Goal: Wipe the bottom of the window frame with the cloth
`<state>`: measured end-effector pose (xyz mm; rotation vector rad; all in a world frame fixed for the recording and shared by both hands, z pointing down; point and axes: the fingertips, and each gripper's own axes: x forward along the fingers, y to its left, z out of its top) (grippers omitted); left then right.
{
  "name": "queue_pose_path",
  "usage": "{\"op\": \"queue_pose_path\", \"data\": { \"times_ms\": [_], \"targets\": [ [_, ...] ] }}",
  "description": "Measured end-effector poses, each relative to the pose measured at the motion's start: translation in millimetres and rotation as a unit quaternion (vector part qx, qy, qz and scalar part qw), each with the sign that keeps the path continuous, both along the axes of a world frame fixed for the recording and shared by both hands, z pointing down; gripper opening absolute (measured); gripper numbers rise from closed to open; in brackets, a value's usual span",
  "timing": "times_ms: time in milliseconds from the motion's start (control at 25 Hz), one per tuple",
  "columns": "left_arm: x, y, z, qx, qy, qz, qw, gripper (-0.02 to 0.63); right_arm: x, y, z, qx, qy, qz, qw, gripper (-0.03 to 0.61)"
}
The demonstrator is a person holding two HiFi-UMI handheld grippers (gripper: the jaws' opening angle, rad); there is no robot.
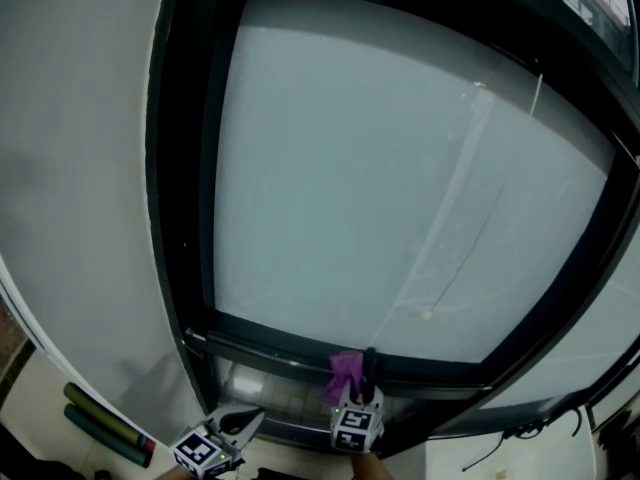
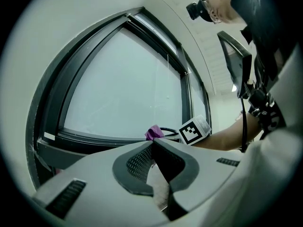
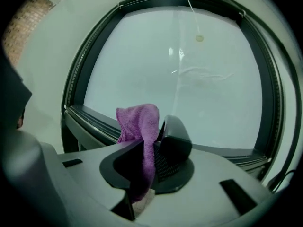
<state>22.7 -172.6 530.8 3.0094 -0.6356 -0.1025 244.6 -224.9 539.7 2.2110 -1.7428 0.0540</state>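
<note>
One cloth point(image 3: 137, 118) clamped in right gripper point(image 3: 155, 129) jaws; left gripper point(image 2: 152, 144) jaws closed, empty

The head view faces the window frame point(image 1: 185, 218) from close up, with the cloth point(image 1: 346, 371) at its 6 o'clock, while both gripper views look from low near the bottom rail, sharing that cloth.

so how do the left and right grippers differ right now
The right gripper is clamped on the purple cloth; the left gripper has its jaws together on nothing. In the head view the right gripper is up at the bottom of the window frame with the cloth at it, while the left gripper hangs lower and to the left, short of the frame. Both are shut and point toward the window.
</note>
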Motion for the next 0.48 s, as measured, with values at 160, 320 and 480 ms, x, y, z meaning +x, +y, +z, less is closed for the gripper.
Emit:
{"op": "queue_pose_path", "data": {
  "times_ms": [160,320,480],
  "targets": [
    [7,1,0,0.002,-0.003,0.006,1.0,0.005,18,10,-1,-0.002,0.015,0.014,1.0,0.071],
    [15,4,0,0.005,-0.007,0.016,0.9998,0.005,31,15,-2,-0.012,0.037,0.014,0.999,0.071],
    [20,6,-1,0.007,-0.01,0.023,0.9997,0.005,46,21,-3,-0.021,0.072,0.022,0.997,0.071]
  ]
}}
